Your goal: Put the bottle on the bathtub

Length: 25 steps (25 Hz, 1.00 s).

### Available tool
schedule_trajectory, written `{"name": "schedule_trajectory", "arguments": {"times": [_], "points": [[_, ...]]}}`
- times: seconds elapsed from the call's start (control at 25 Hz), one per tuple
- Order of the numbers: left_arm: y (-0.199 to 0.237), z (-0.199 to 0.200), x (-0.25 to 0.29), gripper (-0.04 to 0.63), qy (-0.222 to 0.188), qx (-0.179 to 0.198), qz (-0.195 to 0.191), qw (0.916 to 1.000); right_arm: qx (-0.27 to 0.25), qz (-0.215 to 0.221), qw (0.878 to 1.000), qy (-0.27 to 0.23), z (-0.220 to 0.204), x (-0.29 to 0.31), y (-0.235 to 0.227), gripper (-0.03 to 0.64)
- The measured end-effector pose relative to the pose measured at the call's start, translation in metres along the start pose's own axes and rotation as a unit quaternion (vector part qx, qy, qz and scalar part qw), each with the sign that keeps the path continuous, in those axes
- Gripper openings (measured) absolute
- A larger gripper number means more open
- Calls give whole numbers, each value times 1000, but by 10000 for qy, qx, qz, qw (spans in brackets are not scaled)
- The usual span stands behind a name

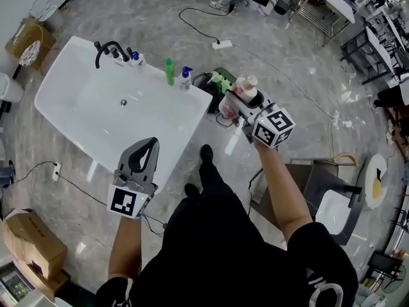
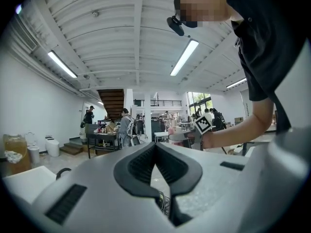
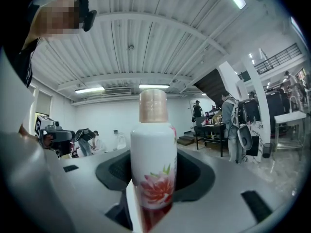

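Left gripper: jaws clenched, empty, over the near edge of the bathtub. Right gripper: jaws grasping the bottle low on its body, in the air off the tub's right corner. It looks like smooth rigid plastic, light and likely slippery, so a mid-body hold seems safest.

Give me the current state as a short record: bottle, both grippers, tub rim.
bottle: white, flower print, tan cap, upright in the right gripper
right gripper: shut on the bottle, beside the bathtub, not over it
left gripper: shut, empty, by the bathtub's near edge in the head view
rim: green bottle and pump bottle standing there
placed: not yet
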<state>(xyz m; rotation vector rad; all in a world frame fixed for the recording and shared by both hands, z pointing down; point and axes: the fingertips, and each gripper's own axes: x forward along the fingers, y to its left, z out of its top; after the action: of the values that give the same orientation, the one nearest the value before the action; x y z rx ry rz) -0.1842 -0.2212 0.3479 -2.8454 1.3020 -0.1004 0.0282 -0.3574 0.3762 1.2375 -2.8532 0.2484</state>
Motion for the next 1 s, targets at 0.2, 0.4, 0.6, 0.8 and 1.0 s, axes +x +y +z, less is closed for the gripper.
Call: {"name": "schedule_trajectory", "arguments": {"times": [0.2, 0.4, 0.6, 0.8, 1.0], "points": [[29, -42, 44, 8, 189, -602, 102, 9980, 136, 50, 9997, 181, -37, 37, -44, 224], [38, -93, 108, 8, 383, -562, 27, 9977, 325, 119, 9986, 399, -96, 82, -94, 224], [42, -167, 171, 8, 876, -599, -232, 9941, 401, 140, 9967, 686, -175, 130, -137, 224], [51, -235, 208, 8, 1145, -837, -331, 9893, 410, 205, 9955, 829, -241, 169, -160, 222], [62, -293, 233, 8, 1200, -970, -378, 9873, 463, 197, 9954, 812, -293, 200, -182, 222]]}}
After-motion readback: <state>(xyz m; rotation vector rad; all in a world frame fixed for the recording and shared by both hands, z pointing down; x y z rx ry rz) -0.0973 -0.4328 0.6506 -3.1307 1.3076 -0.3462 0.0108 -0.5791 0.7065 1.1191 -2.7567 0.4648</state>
